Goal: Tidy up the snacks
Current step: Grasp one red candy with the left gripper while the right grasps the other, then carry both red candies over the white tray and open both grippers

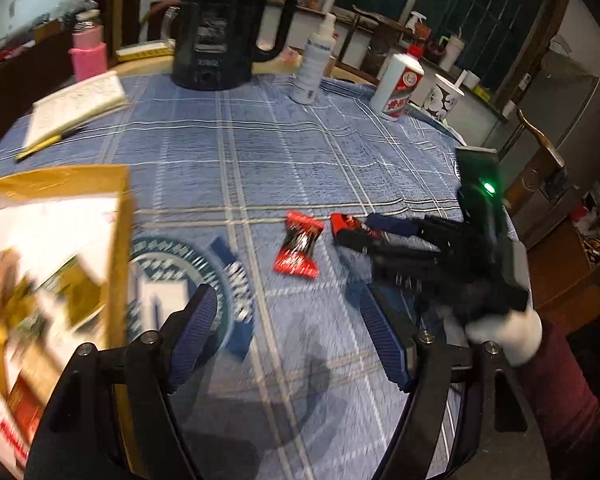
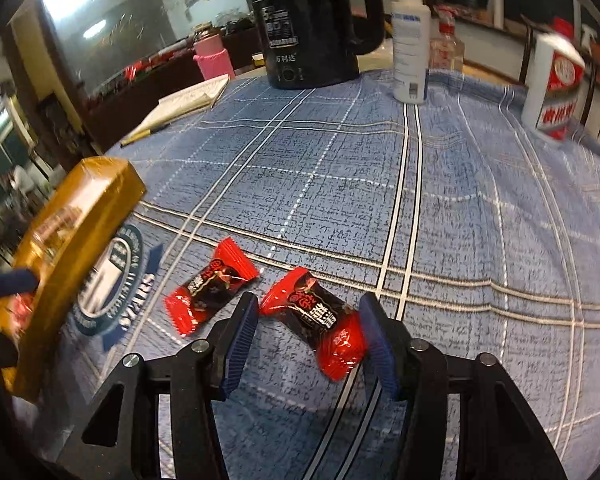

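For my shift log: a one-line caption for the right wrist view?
Open right gripper straddles a red candy on the blue tablecloth; second candy lies alongside.

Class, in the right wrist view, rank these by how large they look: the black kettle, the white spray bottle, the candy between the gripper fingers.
1. black kettle, cropped by the top edge
2. white spray bottle and candy: look about alike, and the candy sits far nearer the camera, so no ranking between them.

Blurred yellow box (image 1: 52, 264), edge-cropped.
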Available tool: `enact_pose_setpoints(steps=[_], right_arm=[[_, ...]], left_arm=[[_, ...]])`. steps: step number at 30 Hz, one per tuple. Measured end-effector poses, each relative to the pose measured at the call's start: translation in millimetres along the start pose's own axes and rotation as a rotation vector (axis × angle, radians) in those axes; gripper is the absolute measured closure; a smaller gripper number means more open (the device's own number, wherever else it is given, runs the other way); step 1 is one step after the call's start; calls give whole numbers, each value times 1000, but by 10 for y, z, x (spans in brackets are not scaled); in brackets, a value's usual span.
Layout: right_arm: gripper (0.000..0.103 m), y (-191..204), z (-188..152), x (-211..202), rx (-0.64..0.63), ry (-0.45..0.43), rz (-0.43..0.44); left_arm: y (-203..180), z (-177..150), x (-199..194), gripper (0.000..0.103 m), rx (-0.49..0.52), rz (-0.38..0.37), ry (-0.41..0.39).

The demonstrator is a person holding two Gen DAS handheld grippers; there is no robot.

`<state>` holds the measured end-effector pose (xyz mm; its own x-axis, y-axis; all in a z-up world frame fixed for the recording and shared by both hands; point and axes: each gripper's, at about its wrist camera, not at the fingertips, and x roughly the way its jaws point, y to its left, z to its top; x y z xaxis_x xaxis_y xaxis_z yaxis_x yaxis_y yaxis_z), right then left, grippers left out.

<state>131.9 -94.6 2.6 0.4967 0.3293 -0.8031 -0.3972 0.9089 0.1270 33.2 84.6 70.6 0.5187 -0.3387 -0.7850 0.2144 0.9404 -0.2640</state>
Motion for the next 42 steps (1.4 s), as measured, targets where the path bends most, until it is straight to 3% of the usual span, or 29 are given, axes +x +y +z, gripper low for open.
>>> enact_pose_setpoints(steps=[1,4,9,15,18,19,23,28,35,39,42], right_arm=[[64,21,-3,-18,-8,-7,7],[69,76,-43,-85,-38,-4,-14],[71,-11,-185,-296,-3,-12,10],[71,-177,-340,-580,58,-33,49],[71,-231,-383,-671,84,-43,63],[71,-243,-403,-697,88,-48,61],[71,-248,-466,-725,117,-54,64],[71,-125,-535,-813,113,-58,67],[71,282,-502,-1080,61,-101,111],[71,656,-486,-1194,10,-115,158],[71,1014,-454,-1208,-35,-118,207]], left_arm=[[-16,36,72,29,4,-11,4],[-107,143,303,29,38,1,36],[-304,250,627,29,177,98,58],[-367,309,1020,30,226,141,132],[-458,262,1029,53,284,167,103],[-467,257,1018,73,280,143,102],[-489,215,944,80,267,157,90],[-371,166,656,80,195,113,47],[11,-50,-94,81,46,14,-54],[341,-285,-580,80,-55,25,-134],[657,-537,-944,80,-129,81,-199]])
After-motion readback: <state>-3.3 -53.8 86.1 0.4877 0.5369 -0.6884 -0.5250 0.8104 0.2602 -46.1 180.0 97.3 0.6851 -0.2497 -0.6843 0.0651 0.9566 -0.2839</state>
